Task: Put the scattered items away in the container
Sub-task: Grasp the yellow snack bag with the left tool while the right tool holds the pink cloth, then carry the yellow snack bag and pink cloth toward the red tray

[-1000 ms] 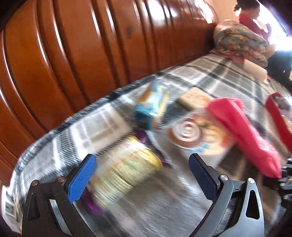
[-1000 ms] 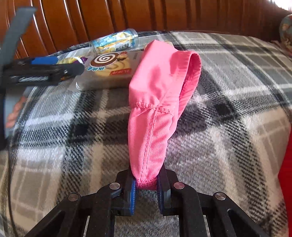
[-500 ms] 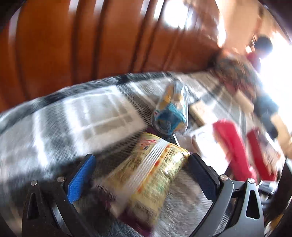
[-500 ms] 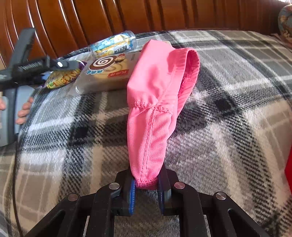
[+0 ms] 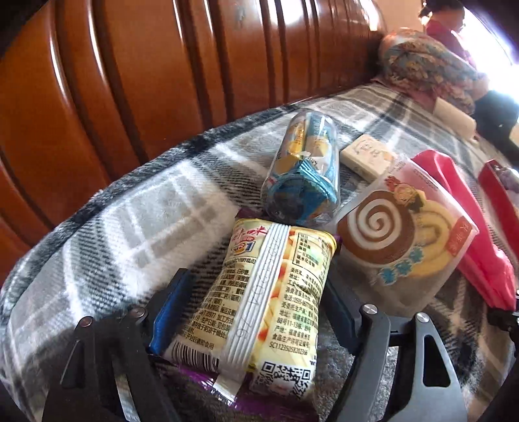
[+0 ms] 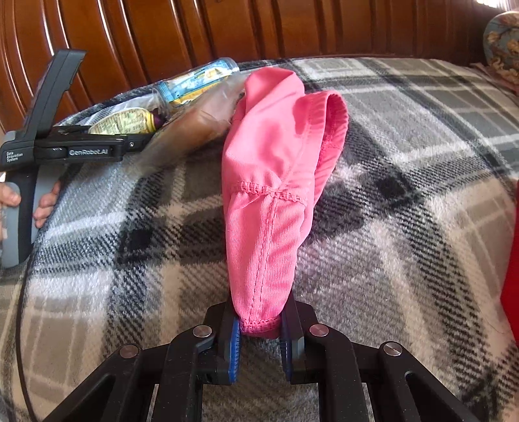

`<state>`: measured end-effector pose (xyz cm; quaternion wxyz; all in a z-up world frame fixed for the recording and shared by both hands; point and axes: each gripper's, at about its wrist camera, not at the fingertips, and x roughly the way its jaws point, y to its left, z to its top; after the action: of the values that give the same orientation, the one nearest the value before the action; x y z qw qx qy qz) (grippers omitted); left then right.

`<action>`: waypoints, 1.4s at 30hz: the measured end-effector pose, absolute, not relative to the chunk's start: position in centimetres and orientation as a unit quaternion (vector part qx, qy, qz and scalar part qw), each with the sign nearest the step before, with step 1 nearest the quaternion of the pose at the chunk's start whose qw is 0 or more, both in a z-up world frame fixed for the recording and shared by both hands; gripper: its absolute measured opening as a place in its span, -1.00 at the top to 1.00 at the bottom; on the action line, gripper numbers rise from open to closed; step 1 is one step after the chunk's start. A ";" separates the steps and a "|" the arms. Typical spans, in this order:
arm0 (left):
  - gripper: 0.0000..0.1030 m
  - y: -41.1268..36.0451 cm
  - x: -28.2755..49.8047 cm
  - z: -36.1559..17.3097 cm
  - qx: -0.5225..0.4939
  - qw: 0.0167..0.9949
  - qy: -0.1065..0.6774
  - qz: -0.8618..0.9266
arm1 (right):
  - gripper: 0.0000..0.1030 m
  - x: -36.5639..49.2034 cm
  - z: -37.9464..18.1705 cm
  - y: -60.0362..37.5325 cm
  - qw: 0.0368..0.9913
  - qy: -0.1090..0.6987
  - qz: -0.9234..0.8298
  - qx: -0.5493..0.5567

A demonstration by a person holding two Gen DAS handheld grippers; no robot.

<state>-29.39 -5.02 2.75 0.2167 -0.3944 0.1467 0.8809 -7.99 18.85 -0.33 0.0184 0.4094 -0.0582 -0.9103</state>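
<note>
A yellow snack packet [image 5: 269, 292] lies on the plaid blanket between the blue pads of my left gripper [image 5: 254, 282], whose jaws are closing around it; I see no squeeze on the packet. A purple wrapper [image 5: 201, 379] lies under it. Just beyond are a clear tube of sweets [image 5: 305, 175], a swiss-roll cake packet [image 5: 399, 237] and a small beige block [image 5: 366, 155]. My right gripper [image 6: 259, 328] is shut on the lower end of a pink cloth [image 6: 275, 168], which drapes forward over the blanket. The red container [image 6: 511, 259] shows only as an edge at the far right.
A ribbed wooden backrest [image 5: 162, 81] rises behind the blanket [image 6: 405, 194]. A patterned cushion [image 5: 428, 71] and a seated person [image 5: 447, 29] are at the far right. A hand [image 6: 45, 201] holds the left gripper's handle at the blanket's left edge.
The left gripper moved forward and down over the yellow packet, and its jaws have narrowed around it. The cake packet shifted beside it. The right gripper still holds the pink cloth in place.
</note>
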 end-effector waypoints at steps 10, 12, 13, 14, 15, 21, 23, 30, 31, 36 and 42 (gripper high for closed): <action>-0.06 -3.0 -25.2 3.0 -0.372 0.138 0.182 0.900 | 0.67 -8.1 -0.2 18.7 0.008 -0.049 -0.913 0.406; -0.05 -2.9 -24.8 3.2 -0.367 0.123 0.190 0.902 | 0.67 -8.1 -0.2 18.5 0.003 -0.048 -0.913 0.406; -0.04 -2.9 -24.7 3.3 -0.364 0.111 0.194 0.904 | 0.68 -8.1 -0.2 18.4 -0.001 -0.046 -0.912 0.407; -0.03 -3.0 -24.5 3.5 -0.360 0.100 0.197 0.906 | 0.68 -8.2 -0.1 18.2 -0.008 -0.045 -0.911 0.409; -0.03 -3.2 -24.3 3.7 -0.357 0.091 0.200 0.908 | 0.68 -8.3 0.0 18.0 -0.016 -0.042 -0.911 0.411; -0.04 -3.9 -22.9 4.6 -0.322 0.050 0.252 0.911 | 0.69 -8.6 0.4 17.5 -0.031 -0.028 -0.906 0.422; -0.04 -3.4 -22.2 4.5 -0.308 0.039 0.287 0.906 | 0.69 -8.7 0.7 17.9 -0.030 -0.047 -0.903 0.426; -0.05 -3.1 -20.8 7.2 -0.332 0.098 0.239 0.907 | 0.70 -8.2 3.2 18.1 -0.041 -0.049 -0.918 0.392; -0.05 -2.9 -20.6 7.6 -0.331 0.105 0.236 0.907 | 0.70 -8.0 3.6 18.2 -0.043 -0.052 -0.921 0.383; -0.05 -0.7 -19.7 9.4 -0.313 0.120 0.232 0.913 | 0.70 -6.8 5.3 19.8 -0.051 -0.083 -0.929 0.358; -0.05 0.8 -17.9 11.7 -0.302 0.143 0.211 0.919 | 0.70 -5.0 7.7 21.2 -0.049 -0.102 -0.939 0.325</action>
<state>-17.90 0.84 11.74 0.1429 -0.3017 0.2105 0.9188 -5.05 21.20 7.74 -0.0490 0.3254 -0.1020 -0.9388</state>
